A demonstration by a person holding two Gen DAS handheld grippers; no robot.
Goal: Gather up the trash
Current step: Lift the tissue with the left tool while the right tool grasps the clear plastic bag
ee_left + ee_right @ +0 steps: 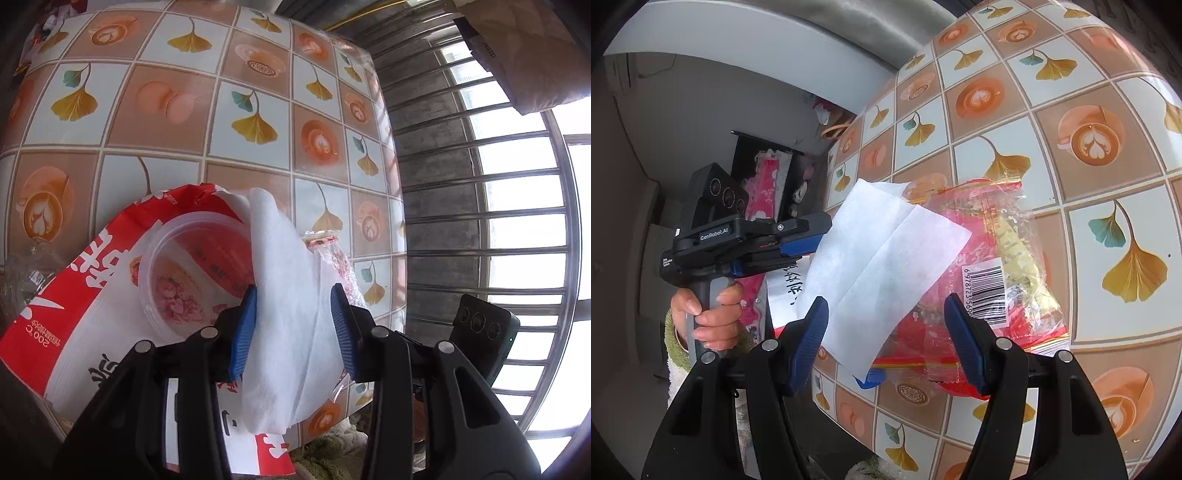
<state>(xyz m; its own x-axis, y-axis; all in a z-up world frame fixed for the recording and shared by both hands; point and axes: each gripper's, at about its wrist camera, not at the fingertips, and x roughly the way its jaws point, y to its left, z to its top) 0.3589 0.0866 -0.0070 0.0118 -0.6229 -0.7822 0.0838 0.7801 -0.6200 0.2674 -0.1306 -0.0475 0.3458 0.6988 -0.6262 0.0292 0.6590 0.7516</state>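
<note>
1. The left gripper (293, 295) has its jaws partly open. A white, thin, folded paper sheet (288, 314) stands between its blue pads and touches both. I cannot tell if the pads really press it or if it only leans on them.
2. The right gripper (886, 304) has its jaws wide apart and holds nothing. It hovers just above the same sheet and above a clear crinkled wrapper with red print and a barcode (993, 284).
3. Just ahead and to the left of the left gripper lies a red and white printed bag (74, 314). A clear round plastic tub (177, 266) is on it or in its mouth; I cannot tell which.
4. I judge the task to be about in the middle. The sheet is lifted and the pieces are gathered close together, but the wrapper, the bag and the tub are all still on the table with the tile-pattern cloth (184, 110). No bin is in view.
5. The near edge of the table runs below both grippers, so the trash sits close to the drop. A push toward the person could send it off.
6. To the right of the left gripper the table ends, and further away are a grey wall and window bars (480, 221).
7. Ahead of both grippers the cloth is bare, so there is free room for moving forward. The two grippers are near to each other, which leaves little room between them.
</note>
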